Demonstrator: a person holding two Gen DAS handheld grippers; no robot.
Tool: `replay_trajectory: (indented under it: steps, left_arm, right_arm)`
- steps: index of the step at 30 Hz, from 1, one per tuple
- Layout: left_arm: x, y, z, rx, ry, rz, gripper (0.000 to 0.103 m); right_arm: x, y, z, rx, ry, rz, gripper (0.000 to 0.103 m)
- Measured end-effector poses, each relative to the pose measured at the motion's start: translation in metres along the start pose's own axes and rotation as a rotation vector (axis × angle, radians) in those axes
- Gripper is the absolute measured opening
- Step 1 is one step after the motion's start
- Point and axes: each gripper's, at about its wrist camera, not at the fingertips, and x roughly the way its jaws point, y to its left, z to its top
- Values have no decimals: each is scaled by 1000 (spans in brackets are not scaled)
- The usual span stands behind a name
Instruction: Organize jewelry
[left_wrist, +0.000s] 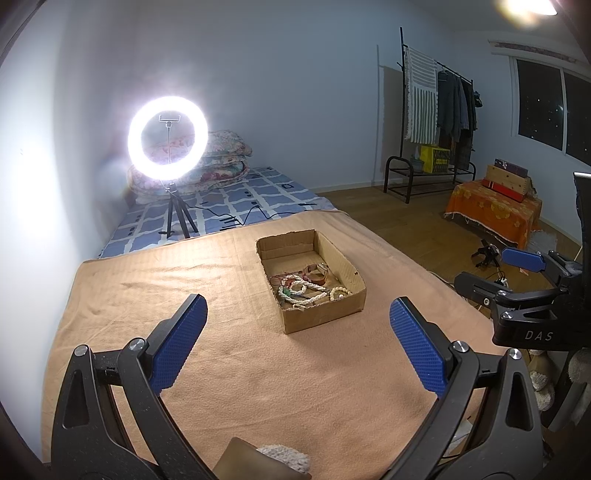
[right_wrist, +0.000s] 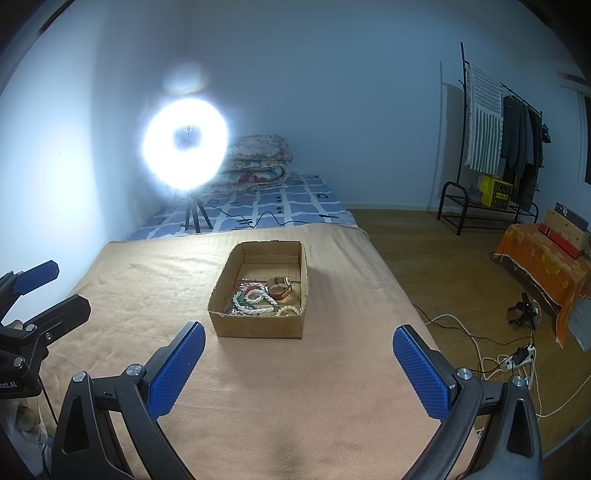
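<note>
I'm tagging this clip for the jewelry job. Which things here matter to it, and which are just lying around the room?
Belongs to the job:
cardboard box
bead bracelets
leather watch
left gripper, open
right gripper, open

Just lying about:
ring light
folded quilts
clothes rack
power strip

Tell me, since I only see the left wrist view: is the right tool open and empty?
Observer: Yes, the right tool is wide open, with nothing between its fingers.
Operator: What lies ahead of it?
Observer: The cardboard box holding the jewelry, straight ahead on the tan blanket.
Operator: Anything on the floor on that side?
Observer: A power strip with looped white cables lies beside the bed.
</note>
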Motion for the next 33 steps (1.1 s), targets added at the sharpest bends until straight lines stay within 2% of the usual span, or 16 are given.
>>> replay_trajectory:
  steps: [25, 30, 33]
  left_arm:
    - [5, 14, 4, -9, -10, 24, 101]
    - [9, 32, 7, -43, -6, 57, 101]
    - [12, 44, 9, -64, -2, 78, 101]
  right_arm:
    - [8, -2, -5, -4, 21, 2, 103]
    - [24, -15, -5, 18, 46, -19, 103]
    - [39, -26, -5, 16, 64, -72, 103]
